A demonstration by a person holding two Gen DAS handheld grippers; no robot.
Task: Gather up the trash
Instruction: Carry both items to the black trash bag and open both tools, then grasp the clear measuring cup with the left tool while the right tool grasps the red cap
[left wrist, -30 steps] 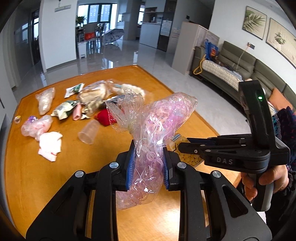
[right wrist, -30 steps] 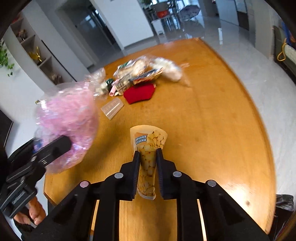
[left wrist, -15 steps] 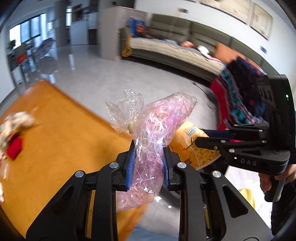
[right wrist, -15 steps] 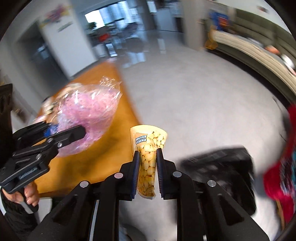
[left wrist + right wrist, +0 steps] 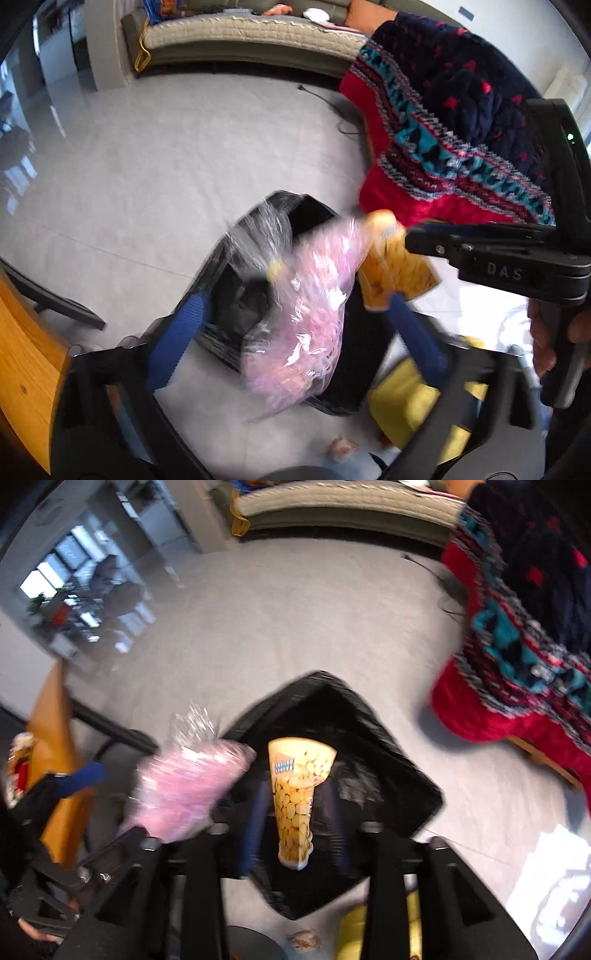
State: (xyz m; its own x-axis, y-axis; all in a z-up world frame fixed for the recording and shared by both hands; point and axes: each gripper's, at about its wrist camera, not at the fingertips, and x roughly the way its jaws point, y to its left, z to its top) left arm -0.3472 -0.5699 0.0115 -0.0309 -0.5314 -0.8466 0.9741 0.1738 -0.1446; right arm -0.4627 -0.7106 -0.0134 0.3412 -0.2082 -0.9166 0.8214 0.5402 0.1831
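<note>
A home living room is shown. Along the top of the frame a long olive sofa (image 5: pixel 236 40) with a quilted cream cover is set against the wall, and pale glossy floor tiles (image 5: pixel 147 155) fill the middle. At the lower left the edge of a wooden table (image 5: pixel 22 369) is seen, a bin lined with a black bag (image 5: pixel 369 775) stands on the floor, and shelving and bright windows (image 5: pixel 70 565) are glimpsed at the upper left.
</note>
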